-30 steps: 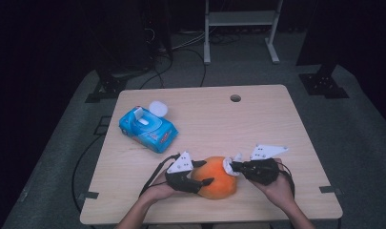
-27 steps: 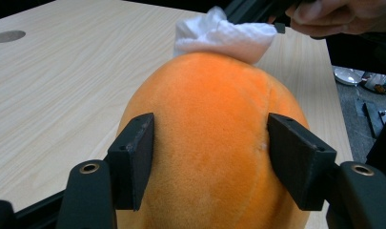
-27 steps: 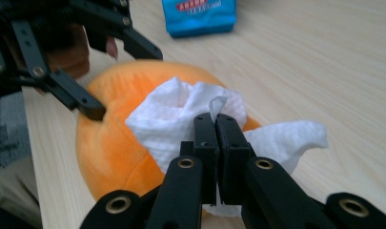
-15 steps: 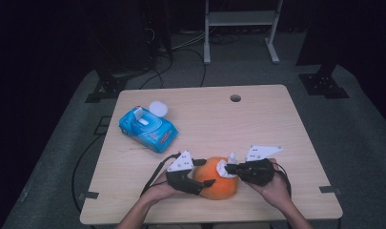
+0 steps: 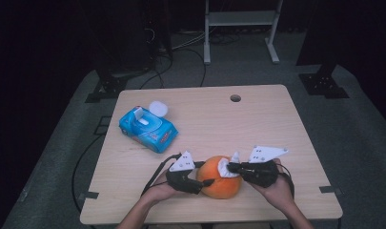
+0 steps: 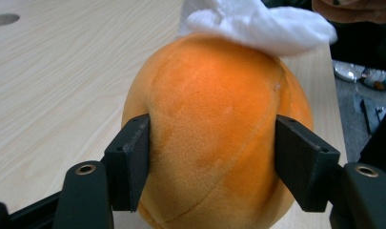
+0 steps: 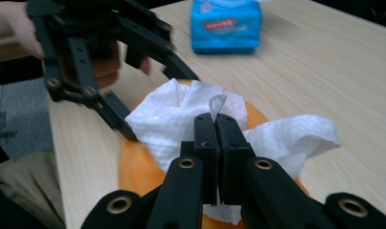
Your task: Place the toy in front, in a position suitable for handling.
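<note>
An orange plush ball (image 5: 221, 180) (image 6: 214, 119) rests near the table's front edge. My left gripper (image 5: 207, 182) (image 6: 212, 157) reaches in from the left. Its jaws have just been closing, and both pads press on the ball's sides. A crumpled white wipe (image 5: 225, 168) (image 7: 167, 119) (image 6: 262, 24) lies on top of the ball. From the right, my right gripper (image 5: 231, 167) (image 7: 214, 126) is shut on the wipe and holds it against the ball (image 7: 133, 167). The left gripper's black linkage (image 7: 109, 105) stands just behind the wipe in the right gripper view.
A blue pack of wipes (image 5: 147, 129) (image 7: 226, 24) with its white lid flipped open lies at the table's left. The wooden table (image 5: 276, 124) has a small cable hole (image 5: 235, 98) at the back. Black cables trail off the left front edge.
The right gripper has shifted slightly left with the wipe over the ball's top. The left gripper has stayed at the ball.
</note>
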Demonstrator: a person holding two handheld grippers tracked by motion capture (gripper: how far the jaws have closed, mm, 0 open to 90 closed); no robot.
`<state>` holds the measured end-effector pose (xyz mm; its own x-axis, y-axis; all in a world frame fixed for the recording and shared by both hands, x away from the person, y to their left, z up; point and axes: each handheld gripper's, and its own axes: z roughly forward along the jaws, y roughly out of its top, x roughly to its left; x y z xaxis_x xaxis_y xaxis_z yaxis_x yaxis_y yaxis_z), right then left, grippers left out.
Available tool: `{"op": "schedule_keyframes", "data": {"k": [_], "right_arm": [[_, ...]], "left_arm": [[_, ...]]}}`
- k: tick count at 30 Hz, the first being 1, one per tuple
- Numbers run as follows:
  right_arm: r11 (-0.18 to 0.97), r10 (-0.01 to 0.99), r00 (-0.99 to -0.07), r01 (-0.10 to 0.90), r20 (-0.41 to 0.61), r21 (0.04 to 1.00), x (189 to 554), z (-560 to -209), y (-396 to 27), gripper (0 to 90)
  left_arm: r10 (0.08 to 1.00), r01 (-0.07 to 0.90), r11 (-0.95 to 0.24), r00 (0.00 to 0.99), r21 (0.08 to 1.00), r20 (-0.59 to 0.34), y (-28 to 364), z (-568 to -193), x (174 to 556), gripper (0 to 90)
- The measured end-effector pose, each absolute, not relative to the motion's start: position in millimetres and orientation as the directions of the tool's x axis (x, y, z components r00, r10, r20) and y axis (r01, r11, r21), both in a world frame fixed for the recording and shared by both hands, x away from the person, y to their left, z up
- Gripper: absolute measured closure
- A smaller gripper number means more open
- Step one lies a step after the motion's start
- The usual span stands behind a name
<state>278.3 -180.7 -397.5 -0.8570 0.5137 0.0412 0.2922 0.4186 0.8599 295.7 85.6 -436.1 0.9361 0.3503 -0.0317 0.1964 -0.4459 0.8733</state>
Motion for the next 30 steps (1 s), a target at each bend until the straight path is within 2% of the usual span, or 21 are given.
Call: {"op": "schedule_keyframes", "data": {"k": [3, 5, 11, 13, 15, 17, 20, 23, 25, 29, 30], "right_arm": [[0.456, 0.493, -0.87, 0.244, -0.015, 0.856, 273, -395, -168, 87.2], [0.454, 0.489, -0.872, 0.253, -0.001, 0.854, 275, -396, -169, 87.2], [0.482, 0.486, -0.873, 0.31, 0.044, 0.82, 280, -406, -184, 87.3], [0.485, 0.484, -0.874, 0.316, 0.051, 0.815, 281, -405, -186, 87.2], [0.49, 0.488, -0.872, 0.309, 0.038, 0.815, 281, -404, -185, 87.2], [0.473, 0.5, -0.866, 0.289, 0.017, 0.832, 278, -399, -184, 87.2], [0.437, 0.489, -0.872, 0.246, 0.001, 0.865, 272, -389, -180, 87.2], [0.456, 0.473, -0.881, 0.215, -0.03, 0.864, 268, -384, -172, 87.2], [0.475, 0.47, -0.882, 0.225, -0.029, 0.851, 269, -388, -173, 87.4], [0.479, 0.465, -0.885, 0.264, 0.013, 0.837, 273, -394, -181, 87.4], [0.474, 0.464, -0.886, 0.27, 0.023, 0.838, 274, -393, -183, 87.4]], "left_arm": [[0.348, 0.174, -0.466, 0.938, 0.868, -0.001, 84, -434, 292, 33.8], [0.342, 0.173, -0.461, 0.94, 0.871, -0.005, 85, -434, 293, 33.6], [0.385, 0.267, -0.392, 0.917, 0.88, -0.106, 83, -437, 301, 9.9], [0.374, 0.285, -0.396, 0.918, 0.873, -0.129, 80, -441, 302, 12.3], [0.378, 0.26, -0.4, 0.92, 0.879, -0.1, 79, -440, 299, 23.6], [0.388, 0.241, -0.408, 0.919, 0.88, -0.072, 78, -435, 296, 30.1], [0.384, 0.218, -0.418, 0.922, 0.882, -0.046, 71, -430, 290, 32.9], [0.367, 0.186, -0.441, 0.93, 0.878, -0.013, 65, -427, 283, 32.6], [0.361, 0.205, -0.429, 0.931, 0.88, -0.041, 67, -429, 285, 27.4], [0.394, 0.263, -0.373, 0.913, 0.89, -0.105, 71, -433, 293, 7.5], [0.388, 0.264, -0.378, 0.916, 0.888, -0.107, 71, -435, 294, 7.5]]}}
